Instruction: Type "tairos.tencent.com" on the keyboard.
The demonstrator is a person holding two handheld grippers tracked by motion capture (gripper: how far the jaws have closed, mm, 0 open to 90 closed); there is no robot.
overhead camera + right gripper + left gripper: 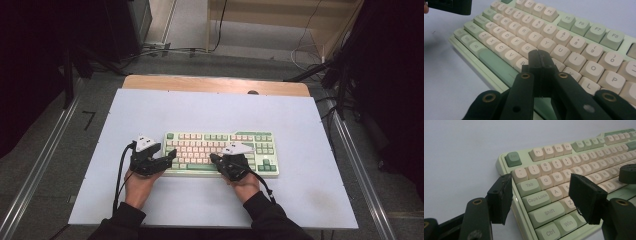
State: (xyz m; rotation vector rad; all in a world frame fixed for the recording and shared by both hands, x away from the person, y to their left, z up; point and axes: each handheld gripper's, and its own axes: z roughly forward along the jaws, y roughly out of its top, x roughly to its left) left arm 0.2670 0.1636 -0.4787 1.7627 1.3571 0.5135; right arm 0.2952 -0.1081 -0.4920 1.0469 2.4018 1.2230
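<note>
We are straddling the keyboard's (564, 182) left end with the left hand-held gripper (541, 195), jaws apart, near the worktop's (200, 107) front edge; the right hand-held gripper (540, 58), jaws together, is resting on its middle keys.

Keyboard (564, 192): matt plastic, smooth green and cream keycaps. Gripper jaws: black matt plastic, brass-coloured rivets. Table (150, 107): smooth, pale, matt top.

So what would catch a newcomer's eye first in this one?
The green and cream keyboard lying on the pale mat. The right gripper, jaws shut together, pokes at the letter keys near H, while the left gripper stands open around the keyboard's left edge by Caps Lock.
</note>
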